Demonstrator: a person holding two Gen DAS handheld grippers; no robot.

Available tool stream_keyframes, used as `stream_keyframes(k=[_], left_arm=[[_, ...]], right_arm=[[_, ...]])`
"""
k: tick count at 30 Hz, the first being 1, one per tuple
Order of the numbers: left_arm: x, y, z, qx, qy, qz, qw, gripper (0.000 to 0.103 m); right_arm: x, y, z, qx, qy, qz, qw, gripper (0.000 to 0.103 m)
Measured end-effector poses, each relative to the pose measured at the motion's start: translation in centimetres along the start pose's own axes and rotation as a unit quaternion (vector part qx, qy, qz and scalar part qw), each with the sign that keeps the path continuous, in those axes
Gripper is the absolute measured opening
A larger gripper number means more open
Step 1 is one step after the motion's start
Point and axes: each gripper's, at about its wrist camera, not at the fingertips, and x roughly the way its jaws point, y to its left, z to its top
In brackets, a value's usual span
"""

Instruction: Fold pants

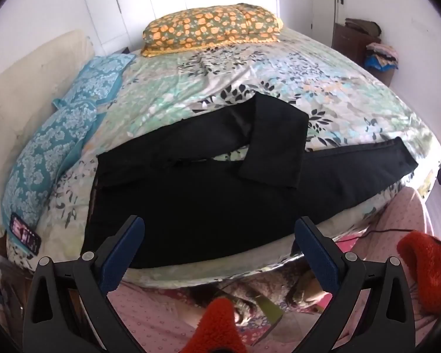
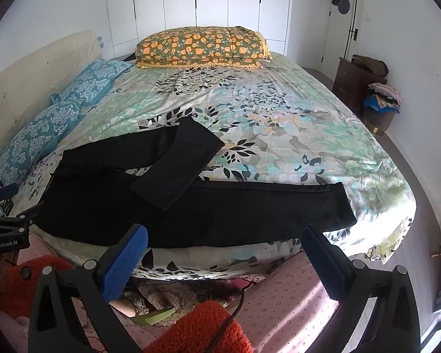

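Item: black pants (image 1: 208, 194), spread along the near edge of my floral bedspread (image 2: 279, 117); one leg doubled back over the other. My left gripper (image 1: 219, 229) hangs above them, fingers spread wide, empty. My right gripper (image 2: 225, 235) likewise: released, nothing between the blue pads (image 2: 123, 261).
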Motion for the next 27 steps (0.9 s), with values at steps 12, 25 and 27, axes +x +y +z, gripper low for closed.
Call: stream_keyframes(k=[12, 25, 27], left_arm=[[-0.2, -2.1, -0.2, 0.037, 0.008, -0.022, 0.999, 0.102], [-0.5, -3.1, -1.3, 0.062, 0.021, -0.04, 0.997, 0.102], [-0.5, -3.1, -1.5, 0.063, 0.025, -0.041, 0.9969, 0.102]], right_arm=[[-0.5, -0.7, -1.1, 0.015, 0.01, -0.008, 1.0, 0.103], [-0.9, -0.3, -2.0, 0.011, 0.018, -0.001, 1.0, 0.103], [-0.7, -0.3, -2.1, 0.012, 0.021, 0.001, 1.0, 0.103]])
